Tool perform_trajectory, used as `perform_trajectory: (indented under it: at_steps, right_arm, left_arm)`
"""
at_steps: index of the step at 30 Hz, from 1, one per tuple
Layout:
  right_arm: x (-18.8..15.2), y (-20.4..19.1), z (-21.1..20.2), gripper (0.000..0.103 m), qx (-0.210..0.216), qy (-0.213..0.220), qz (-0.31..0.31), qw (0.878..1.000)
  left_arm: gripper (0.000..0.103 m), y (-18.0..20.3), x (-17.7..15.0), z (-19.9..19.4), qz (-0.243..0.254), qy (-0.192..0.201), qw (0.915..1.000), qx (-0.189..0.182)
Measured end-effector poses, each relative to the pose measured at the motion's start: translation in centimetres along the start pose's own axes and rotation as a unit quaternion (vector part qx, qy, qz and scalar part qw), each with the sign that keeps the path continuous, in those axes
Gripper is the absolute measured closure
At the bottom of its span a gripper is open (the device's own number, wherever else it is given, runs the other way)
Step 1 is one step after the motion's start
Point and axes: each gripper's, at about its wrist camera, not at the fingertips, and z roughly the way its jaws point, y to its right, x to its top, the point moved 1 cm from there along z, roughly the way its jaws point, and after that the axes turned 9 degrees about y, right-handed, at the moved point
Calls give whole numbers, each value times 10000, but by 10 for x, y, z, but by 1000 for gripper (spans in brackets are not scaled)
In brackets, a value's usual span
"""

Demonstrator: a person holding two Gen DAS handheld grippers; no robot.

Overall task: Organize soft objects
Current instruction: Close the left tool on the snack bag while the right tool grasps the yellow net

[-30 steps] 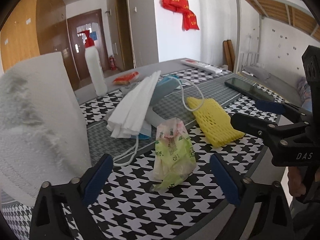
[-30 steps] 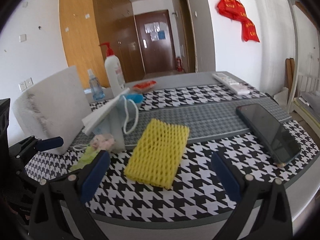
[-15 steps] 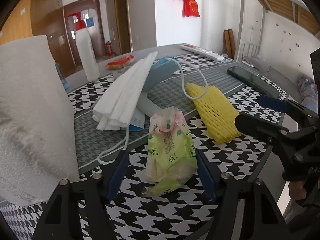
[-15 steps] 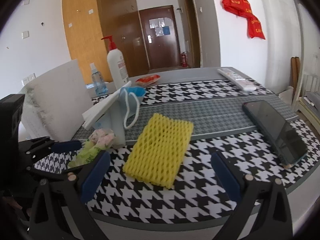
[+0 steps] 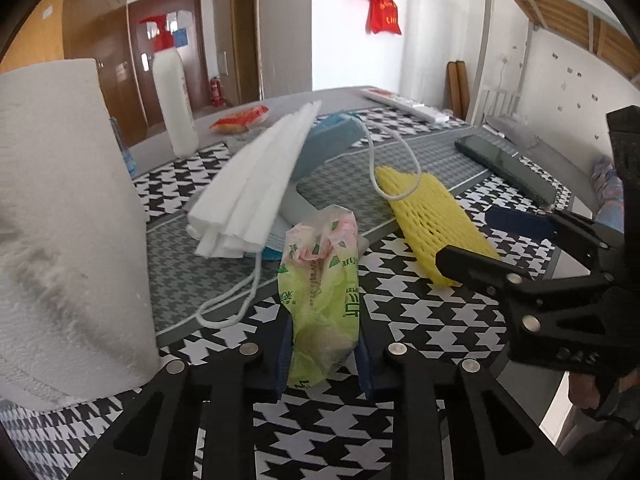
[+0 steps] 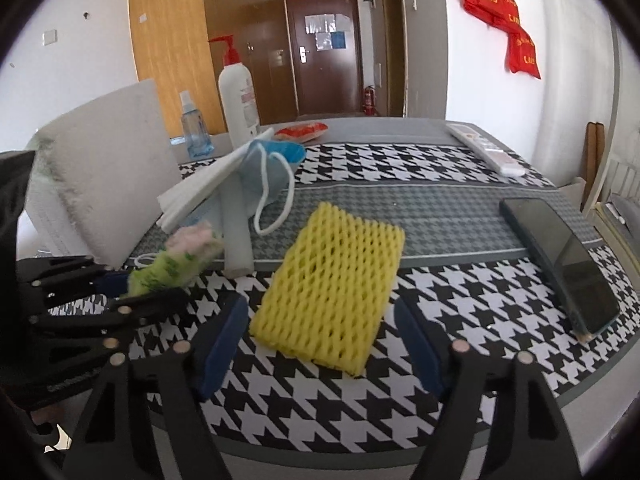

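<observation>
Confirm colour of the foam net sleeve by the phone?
Yellow. The foam net sleeve shows best in the right wrist view.

White walls, daylit. Wood-panelled wardrobe beside dark brown door down a hallway. Red hangings high on right wall. Houndstooth-covered table in foreground. Possibly a loft bed frame at right.
</observation>
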Motion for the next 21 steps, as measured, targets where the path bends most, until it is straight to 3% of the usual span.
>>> perform_trajectory:
  at_steps: [2,5,11,14,18,21]
  right_arm:
    - [1,-3,3,29,-45,-50,-52,10000]
    - [-1,-4,9,40,-83,-199,-71,9997]
    - [-2,-7,9,44,-223,-239,-149,9994]
    - [-3,-9,8,54,-194,-264,-184,9993]
    - [-1,-9,5,79,7,-297,-39,9996]
    - [0,-9,0,82,89,-215,45,9997]
  left_arm:
    - [75,-1,-1,-4,10,40,10000,-37]
    - [75,-1,-3,-11,75,119,9999,-15]
    - [75,0,-4,-19,120,229,9996,-81]
    - [75,0,-5,-23,157,285,9994,-122]
    - [75,0,-5,-29,153,375,9991,-119]
    - [75,-1,-5,-34,164,441,9988,-120]
